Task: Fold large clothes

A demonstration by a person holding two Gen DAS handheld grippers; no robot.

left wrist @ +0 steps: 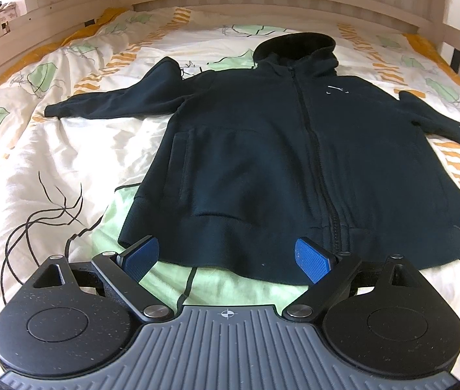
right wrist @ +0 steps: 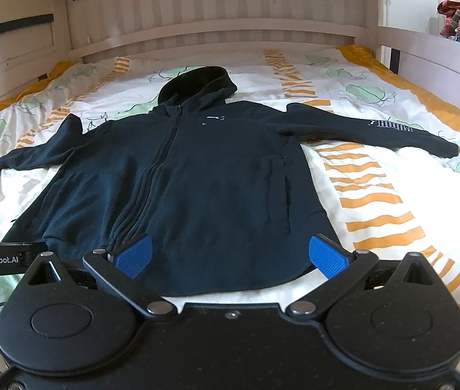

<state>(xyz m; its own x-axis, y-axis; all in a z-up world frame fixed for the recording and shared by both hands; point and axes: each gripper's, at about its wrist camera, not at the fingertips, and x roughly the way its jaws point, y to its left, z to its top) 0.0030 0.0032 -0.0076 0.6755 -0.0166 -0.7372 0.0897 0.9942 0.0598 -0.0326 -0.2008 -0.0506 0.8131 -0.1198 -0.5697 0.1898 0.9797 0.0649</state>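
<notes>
Left tongs [left wrist: 226, 258] spread wide, nothing between the blue pads, poised just short of the hoodie [left wrist: 278, 162] hem; right tongs [right wrist: 230, 255] likewise released and empty, at the hem on the other side of the zip [right wrist: 161, 162]. Hoodie lies flat on the bed [left wrist: 67, 149], front up and zipped, hem nearest both tongs, hood [right wrist: 197, 84] at the far end toward the headboard [right wrist: 213, 32]. Left sleeve [left wrist: 112, 97] stretches out beyond and to the left of the left tongs; right sleeve [right wrist: 376, 130], with white lettering, runs out beyond and to the right of the right tongs. No fold shows anywhere: sleeves not turned in, body not doubled. Judged state: garment spread and ready, folding not yet begun. All steps remain, likely sleeves in first, then body folded hem to hood.
</notes>
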